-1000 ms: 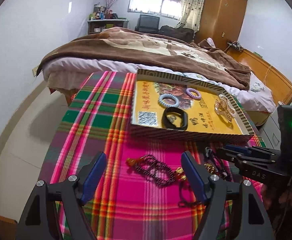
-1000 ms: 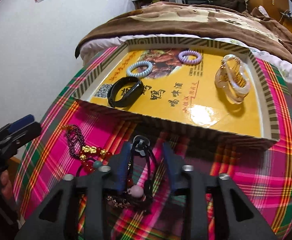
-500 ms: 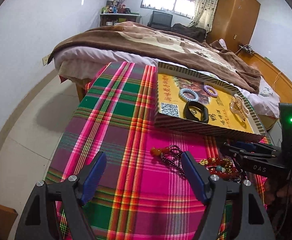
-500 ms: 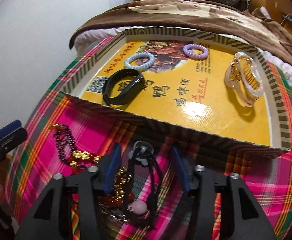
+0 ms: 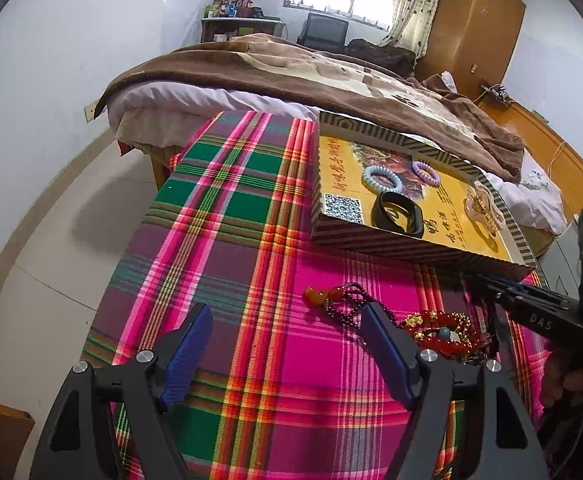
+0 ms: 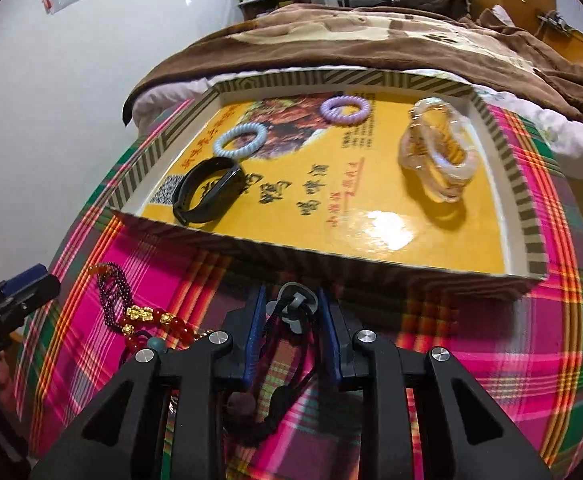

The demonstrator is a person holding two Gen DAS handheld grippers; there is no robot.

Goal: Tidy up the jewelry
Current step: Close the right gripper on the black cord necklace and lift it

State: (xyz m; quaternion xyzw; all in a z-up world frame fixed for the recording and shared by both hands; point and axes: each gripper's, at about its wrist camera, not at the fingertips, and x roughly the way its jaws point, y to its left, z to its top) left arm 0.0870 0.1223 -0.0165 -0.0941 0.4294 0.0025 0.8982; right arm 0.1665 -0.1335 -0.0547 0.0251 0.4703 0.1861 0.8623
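Observation:
My right gripper (image 6: pixel 291 294) hangs just before the striped box tray (image 6: pixel 371 258). Its jaws are closing, and a grey-green pendant on a black cord (image 6: pixel 291 308) sits between the blue pads, which touch its sides. Left of it lie a dark bead string (image 6: pixel 111 296) and a red and gold bead bracelet (image 6: pixel 159 320). In the tray lie a black band (image 6: pixel 207 192), a blue coil ring (image 6: pixel 241 140), a purple coil ring (image 6: pixel 343 108) and a clear hair claw (image 6: pixel 435 156). My left gripper (image 5: pixel 287 312) stands open over the plaid cloth, left of the bead string (image 5: pixel 347 304).
The plaid cloth (image 5: pixel 219 208) covers a small table that drops off to tiled floor (image 5: pixel 51 220) on the left. A bed with a brown blanket (image 5: pixel 311 76) runs right behind the tray. A wooden wardrobe (image 5: pixel 475 20) stands at the back right.
My right gripper's jaws have narrowed around the pendant and its cord. The left gripper has swung left, so the beads now lie by its right finger instead of between the fingers.

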